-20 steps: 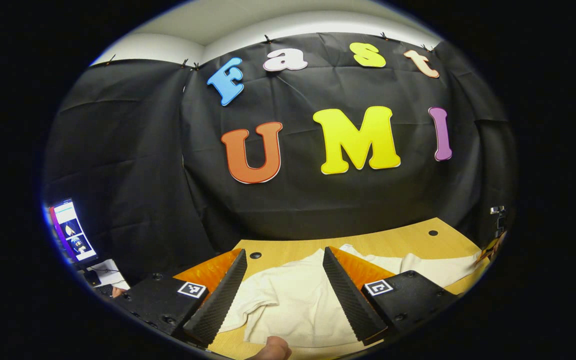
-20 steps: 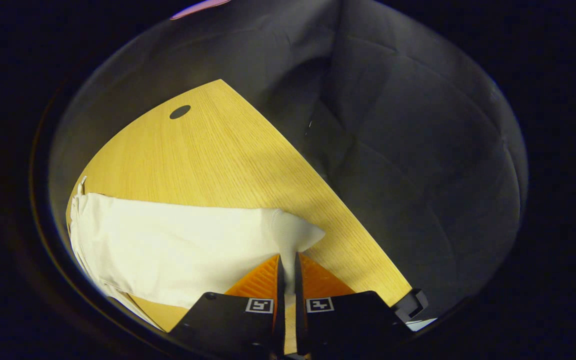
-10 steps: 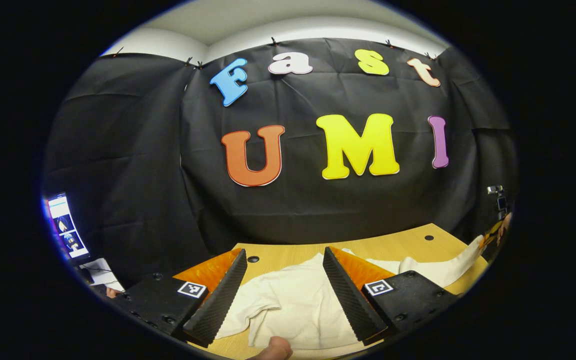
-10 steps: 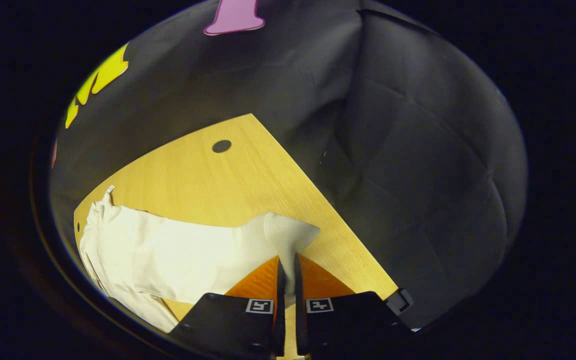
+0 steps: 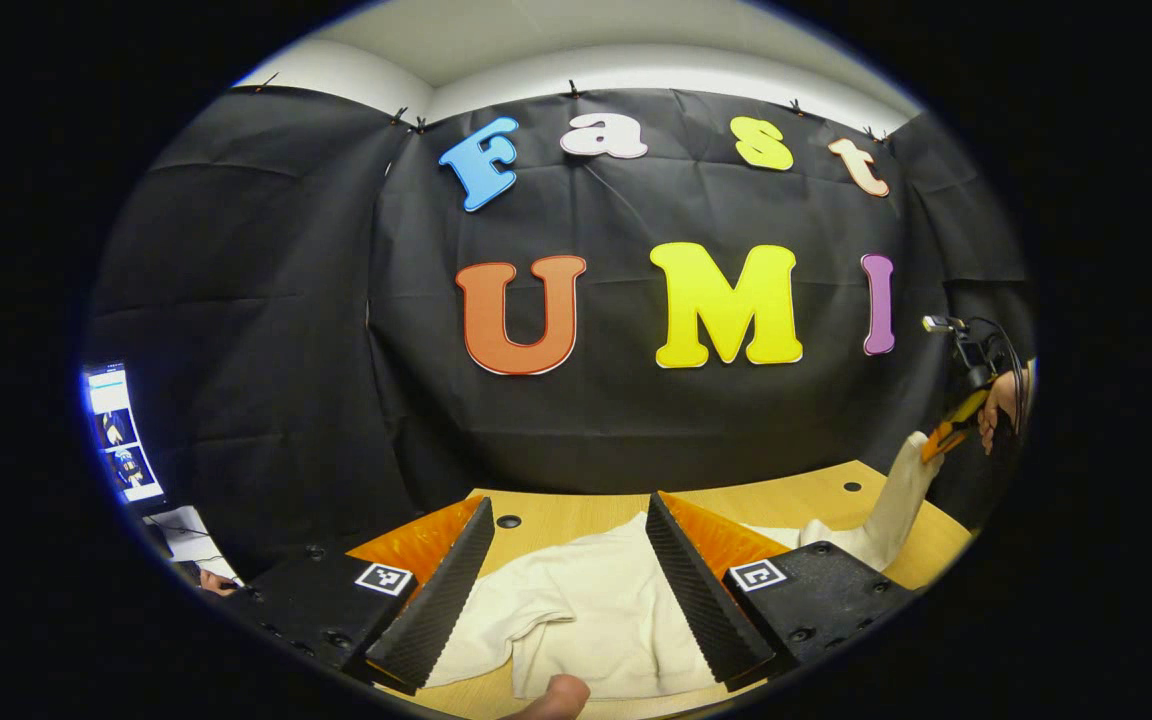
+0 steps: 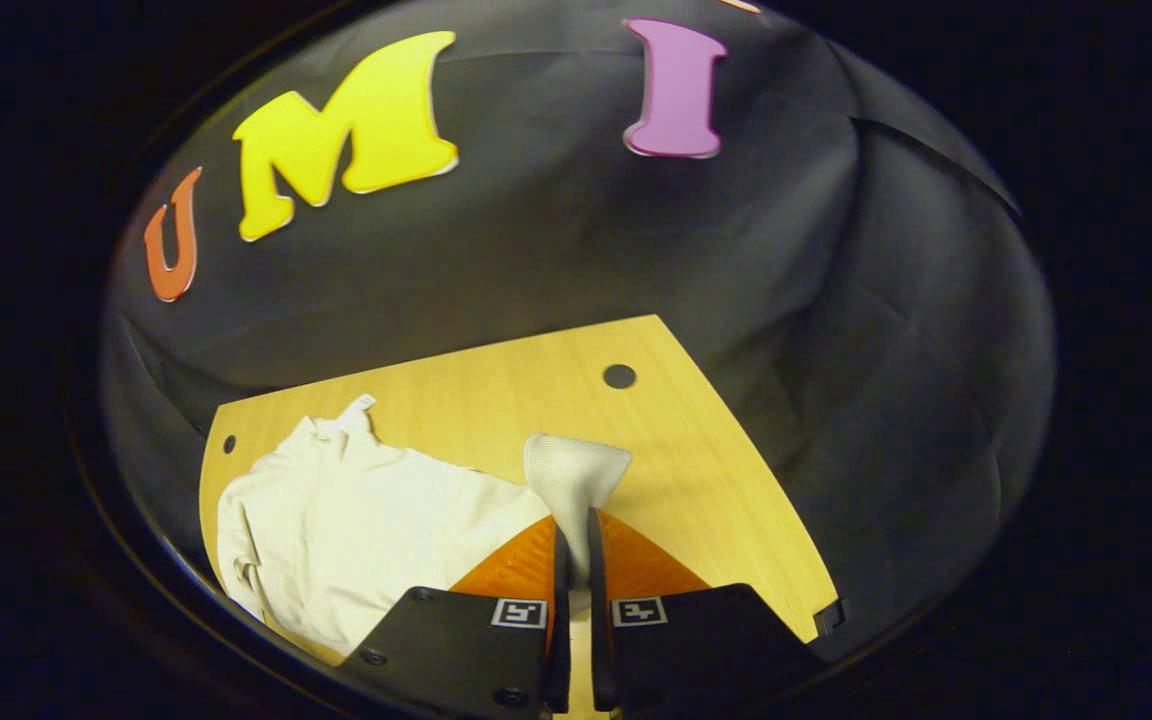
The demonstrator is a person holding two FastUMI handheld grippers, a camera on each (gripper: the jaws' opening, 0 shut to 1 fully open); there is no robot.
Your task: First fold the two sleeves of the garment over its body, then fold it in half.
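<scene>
My right gripper [image 6: 573, 530] is clamped on the sleeve [image 6: 576, 475] cuff, left gripper [image 5: 566, 590] wide open over the garment [image 5: 586, 610]; carry it across taut and lay flat on the body.

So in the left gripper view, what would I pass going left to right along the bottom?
A lit screen at the far left → the left claw, spread open over the cream garment on the wooden table → the garment's raised sleeve → the right claw pinching its cuff, with the hand holding it.
</scene>
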